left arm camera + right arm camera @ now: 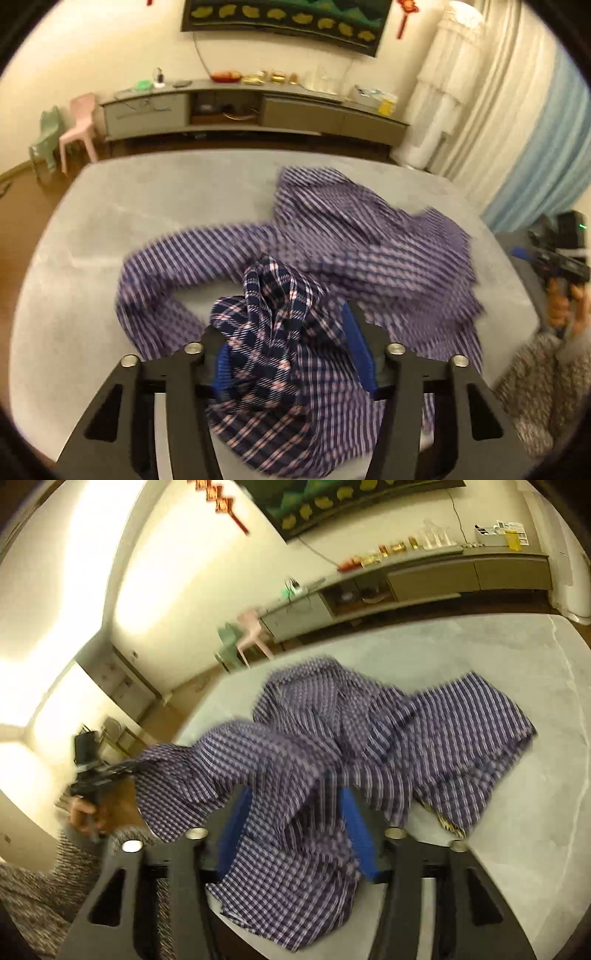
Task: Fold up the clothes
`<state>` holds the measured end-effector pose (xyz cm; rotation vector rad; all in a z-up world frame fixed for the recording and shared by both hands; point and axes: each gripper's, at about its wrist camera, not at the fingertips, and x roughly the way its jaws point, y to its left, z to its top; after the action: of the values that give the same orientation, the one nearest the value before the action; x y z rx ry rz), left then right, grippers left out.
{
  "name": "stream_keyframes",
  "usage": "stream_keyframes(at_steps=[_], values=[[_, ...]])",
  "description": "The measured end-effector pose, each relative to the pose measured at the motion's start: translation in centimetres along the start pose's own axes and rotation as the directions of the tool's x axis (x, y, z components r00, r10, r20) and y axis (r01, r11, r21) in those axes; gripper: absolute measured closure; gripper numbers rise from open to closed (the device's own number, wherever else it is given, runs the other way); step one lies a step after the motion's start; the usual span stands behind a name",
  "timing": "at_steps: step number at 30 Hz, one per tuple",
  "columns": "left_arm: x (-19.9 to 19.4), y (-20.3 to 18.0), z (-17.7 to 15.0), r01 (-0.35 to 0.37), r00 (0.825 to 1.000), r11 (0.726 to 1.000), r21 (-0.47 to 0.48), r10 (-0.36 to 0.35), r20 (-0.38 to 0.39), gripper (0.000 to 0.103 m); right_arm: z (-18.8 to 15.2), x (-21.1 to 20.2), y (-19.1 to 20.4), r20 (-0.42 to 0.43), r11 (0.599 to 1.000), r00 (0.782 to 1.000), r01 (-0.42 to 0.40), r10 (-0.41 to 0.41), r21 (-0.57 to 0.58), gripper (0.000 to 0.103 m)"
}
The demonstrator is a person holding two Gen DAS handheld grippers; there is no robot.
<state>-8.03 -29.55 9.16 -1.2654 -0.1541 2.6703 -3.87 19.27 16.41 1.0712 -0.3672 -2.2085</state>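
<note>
so both grippers have a bite of the same shirt right now. left gripper is clamped on a bunched wad of the plaid cloth, blue pads squeezed in on either side of it. right gripper looks the same, cloth draped between its pads and hanging down past them, so i'd call it gripping too.

the shirt's body lies ahead of both sets of fingers, out across the grey table, and it's crumpled, not flat. a sleeve snakes off toward the left. the two grippers sit well apart along the near edge, so the held edge runs side to side between them. neither looks nearer to the pile.

next move, i guess: pull the hands apart and lift to spread it out.

count: one shirt, two grippers, one table.
</note>
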Motion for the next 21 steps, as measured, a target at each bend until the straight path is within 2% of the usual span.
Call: stream_keyframes(at_steps=[2, 3, 4, 6, 7, 9, 11, 13, 14, 16, 17, 19, 20, 21], values=[[1.3, 0.6, 2.3, -0.049, 0.999, 0.998, -0.028, 0.049, -0.015, 0.048, 1.8, 2.0, 0.6, -0.04, 0.996, 0.996, 0.082, -0.084, -0.034, 0.043], [1.5, 0.6, 3.5, -0.024, 1.0, 0.999, -0.046, 0.024, -0.014, 0.049, 2.6, 3.2, 0.4, -0.066, 0.991, 0.99, 0.125, -0.128, -0.054, 0.042], [1.0, -0.3, 3.3, 0.042, 0.999, 0.999, -0.001, -0.042, -0.005, 0.049, 3.5, 4.5, 0.3, -0.089, 0.983, 0.981, 0.165, -0.172, -0.076, 0.042], [-0.2, -2.1, 3.1, 0.171, 0.985, 0.981, 0.093, -0.172, 0.005, 0.049, 5.1, 5.7, 0.0, -0.116, 0.969, 0.967, 0.215, -0.229, -0.119, 0.04], [-0.8, -3.0, 2.9, 0.233, 0.972, 0.963, 0.137, -0.236, 0.006, 0.049, 6.0, 6.2, -0.1, -0.129, 0.963, 0.961, 0.224, -0.244, -0.151, 0.036], [-3.0, -3.4, 1.9, 0.316, 0.946, 0.936, 0.154, -0.324, 0.029, 0.047, 7.8, 7.3, -0.4, -0.152, 0.947, 0.949, 0.239, -0.275, -0.215, 0.032], [-5.3, -1.7, 1.5, 0.415, 0.905, 0.906, 0.079, -0.42, 0.065, 0.047, 9.5, 9.6, -0.8, -0.17, 0.923, 0.933, 0.263, -0.317, -0.28, 0.03], [-8.0, 1.3, 1.6, 0.491, 0.86, 0.871, 0.026, -0.489, 0.145, 0.041, 11.0, 12.6, -1.3, -0.185, 0.896, 0.913, 0.288, -0.363, -0.338, 0.03], [-9.0, 2.7, 1.7, 0.495, 0.855, 0.868, 0.024, -0.492, 0.163, 0.034, 11.6, 14.4, -2.1, -0.202, 0.891, 0.903, 0.297, -0.379, -0.343, 0.03], [-10.8, 5.4, 1.7, 0.501, 0.846, 0.865, 0.022, -0.495, 0.198, 0.03, 12.6, 17.7, -4.0, -0.237, 0.892, 0.888, 0.309, -0.395, -0.33, 0.03], [-11.0, 6.2, 1.5, 0.456, 0.873, 0.889, 0.039, -0.455, 0.174, 0.03, 12.9, 19.1, -4.9, -0.254, 0.896, 0.883, 0.309, -0.395, -0.319, 0.03], [-10.2, 6.6, 0.8, 0.354, 0.93, 0.933, 0.057, -0.358, 0.079, 0.03, 12.6, 21.4, -6.1, -0.283, 0.905, 0.881, 0.288, -0.378, -0.313, 0.03], [-9.8, 6.1, 0.3, 0.318, 0.947, 0.945, 0.077, -0.321, 0.031, 0.03, 12.3, 22.0, -6.5, -0.297, 0.905, 0.878, 0.28, -0.376, -0.321, 0.031], [-9.7, 5.0, -0.7, 0.33, 0.944, 0.938, 0.108, -0.33, -0.019, 0.03, 11.9, 22.6, -6.9, -0.311, 0.901, 0.871, 0.275, -0.381, -0.334, 0.035]])
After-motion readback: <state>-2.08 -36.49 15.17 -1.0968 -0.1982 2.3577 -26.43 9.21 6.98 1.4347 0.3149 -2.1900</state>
